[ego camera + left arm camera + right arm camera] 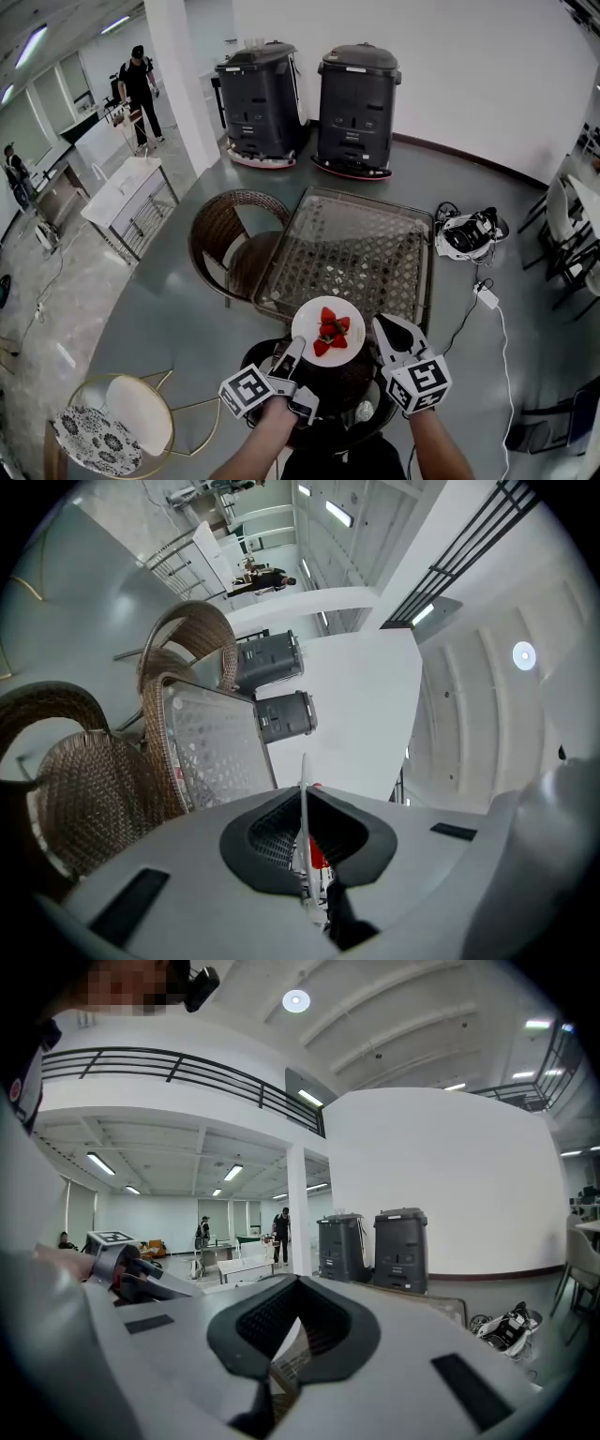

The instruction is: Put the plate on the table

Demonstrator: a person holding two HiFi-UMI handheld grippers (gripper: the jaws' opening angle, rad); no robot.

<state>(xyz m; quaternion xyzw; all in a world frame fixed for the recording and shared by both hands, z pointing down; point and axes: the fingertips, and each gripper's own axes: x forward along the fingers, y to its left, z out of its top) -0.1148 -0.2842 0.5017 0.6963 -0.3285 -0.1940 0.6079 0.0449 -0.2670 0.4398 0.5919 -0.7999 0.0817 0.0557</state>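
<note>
Evidently the white round ceramic plate (307, 330) hangs over the near edge of the glass-topped wicker table (347, 234). The left tongs (295, 349) pinch its left rim, and the right tongs (382, 328) seemingly pinch the opposite rim. It looks stiff, glossy and breakable, and the strawberries (331, 333) could slide, so keep it level.

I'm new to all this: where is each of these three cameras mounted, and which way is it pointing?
Head view: worn on the person's head, facing steeply down at the plate by the near edge of the table; both forearms, left gripper and right gripper show.
Left gripper view: rides that gripper, rolled sideways, facing the table past its fingers, shut on the plate's rim.
Right gripper view: rides that gripper, upright, facing two dark machines; its fingers show.
Shared: all three see the machines.
</note>
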